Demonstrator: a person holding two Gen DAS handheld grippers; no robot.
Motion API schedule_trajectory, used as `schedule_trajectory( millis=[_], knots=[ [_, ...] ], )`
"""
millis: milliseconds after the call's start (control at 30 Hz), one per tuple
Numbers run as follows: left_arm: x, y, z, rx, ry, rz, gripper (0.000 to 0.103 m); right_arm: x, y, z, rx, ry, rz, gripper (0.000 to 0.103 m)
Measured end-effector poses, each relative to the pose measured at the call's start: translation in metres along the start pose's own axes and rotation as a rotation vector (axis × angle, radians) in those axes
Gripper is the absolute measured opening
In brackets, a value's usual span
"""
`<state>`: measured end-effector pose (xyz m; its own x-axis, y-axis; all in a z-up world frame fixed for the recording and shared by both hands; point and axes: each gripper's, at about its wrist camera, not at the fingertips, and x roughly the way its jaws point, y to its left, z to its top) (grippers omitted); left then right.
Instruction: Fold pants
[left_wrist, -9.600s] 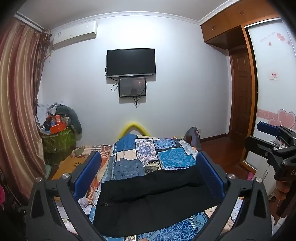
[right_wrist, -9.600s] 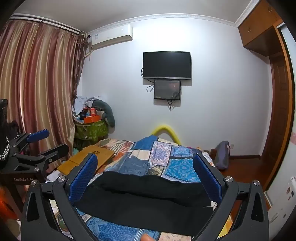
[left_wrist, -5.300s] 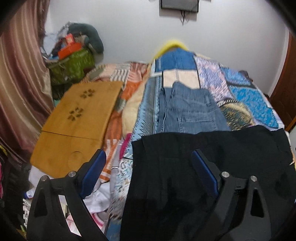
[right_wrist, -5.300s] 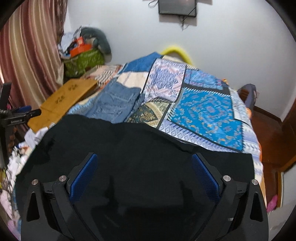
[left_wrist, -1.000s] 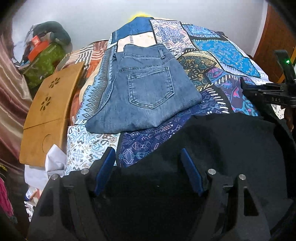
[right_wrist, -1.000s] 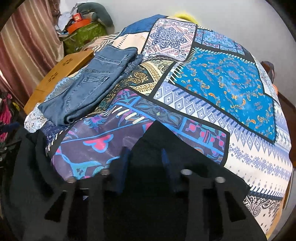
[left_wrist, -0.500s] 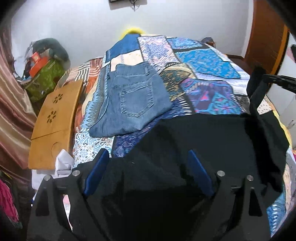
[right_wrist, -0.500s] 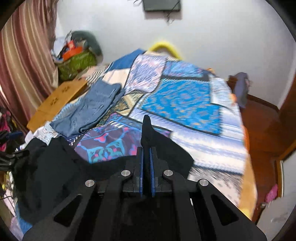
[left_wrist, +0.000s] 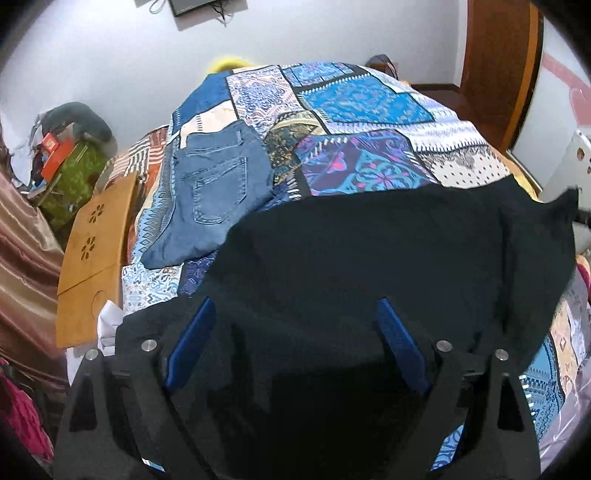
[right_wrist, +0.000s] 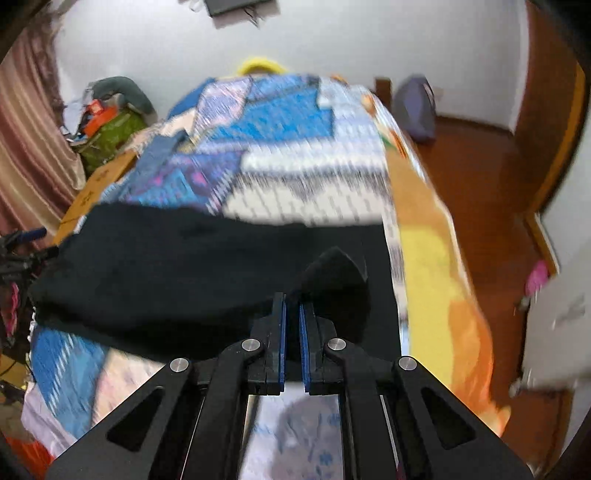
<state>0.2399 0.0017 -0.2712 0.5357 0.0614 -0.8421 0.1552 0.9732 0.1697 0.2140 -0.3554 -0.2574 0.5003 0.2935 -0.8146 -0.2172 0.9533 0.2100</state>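
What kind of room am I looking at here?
Most likely a home bedroom: a bed under a blue patchwork quilt, striped brownish curtains at the side, and folded blue denim jeans beside the black pants.

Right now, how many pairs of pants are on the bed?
2. The black pants are spread across the near end of the patchwork quilt, pinched by the right gripper. The folded blue jeans lie farther back on the left. More could be hidden.

A patchwork bedspread (left_wrist: 354, 99) covers the bed. Folded blue jeans (left_wrist: 214, 192) lie on its left side. A wooden board (left_wrist: 96, 254) leans beside the bed, near a green bag (left_wrist: 70, 184).
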Motion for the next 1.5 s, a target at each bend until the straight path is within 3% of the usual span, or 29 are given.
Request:
schedule_trajectory(
  millis=[100, 200, 267, 367, 500, 667, 833, 967, 1033, 1067, 1200, 1333, 1500],
  knots=[
    [0.003, -0.010, 0.005, 0.022, 0.011, 0.001, 0.090, 0.010, -0.014, -0.021, 0.057, 0.038, 0.005, 0.010],
    [0.003, -0.017, 0.011, 0.053, 0.014, -0.005, 0.090, 0.011, -0.024, -0.030, 0.086, 0.047, -0.010, 0.025],
    [0.004, -0.023, 0.020, 0.080, 0.012, -0.003, 0.090, 0.003, -0.028, -0.027, 0.089, 0.020, -0.036, 0.037],
    [0.007, -0.026, 0.031, 0.095, 0.004, -0.007, 0.090, -0.015, -0.035, -0.013, 0.074, -0.058, -0.092, 0.039],
    [0.018, -0.030, 0.046, 0.076, 0.010, -0.020, 0.090, -0.020, -0.039, 0.010, 0.053, -0.122, -0.093, 0.046],
    [0.036, -0.035, 0.053, 0.057, 0.035, -0.033, 0.090, 0.020, -0.038, 0.038, -0.017, -0.113, -0.097, 0.046],
    [0.055, -0.033, 0.047, 0.046, 0.074, -0.028, 0.090, 0.080, -0.047, 0.047, -0.024, -0.017, -0.081, 0.045],
    [0.067, -0.029, 0.041, 0.036, 0.102, -0.028, 0.090, 0.106, -0.054, 0.049, -0.018, 0.017, -0.073, 0.035],
    [0.069, -0.027, 0.039, 0.024, 0.107, -0.039, 0.090, 0.107, -0.055, 0.050, -0.035, 0.001, -0.075, 0.030],
    [0.069, -0.026, 0.039, 0.018, 0.107, -0.042, 0.090, 0.107, -0.054, 0.051, -0.048, 0.000, -0.080, 0.020],
    [0.072, -0.025, 0.040, 0.000, 0.104, -0.045, 0.091, 0.103, -0.040, 0.047, -0.126, -0.015, -0.120, 0.013],
    [0.071, -0.023, 0.040, -0.017, 0.103, -0.043, 0.092, 0.087, -0.024, 0.047, -0.203, -0.092, -0.184, 0.010],
    [0.058, -0.020, 0.045, -0.033, 0.057, -0.035, 0.091, 0.043, -0.032, 0.065, -0.159, -0.247, -0.207, 0.009]
  ],
)
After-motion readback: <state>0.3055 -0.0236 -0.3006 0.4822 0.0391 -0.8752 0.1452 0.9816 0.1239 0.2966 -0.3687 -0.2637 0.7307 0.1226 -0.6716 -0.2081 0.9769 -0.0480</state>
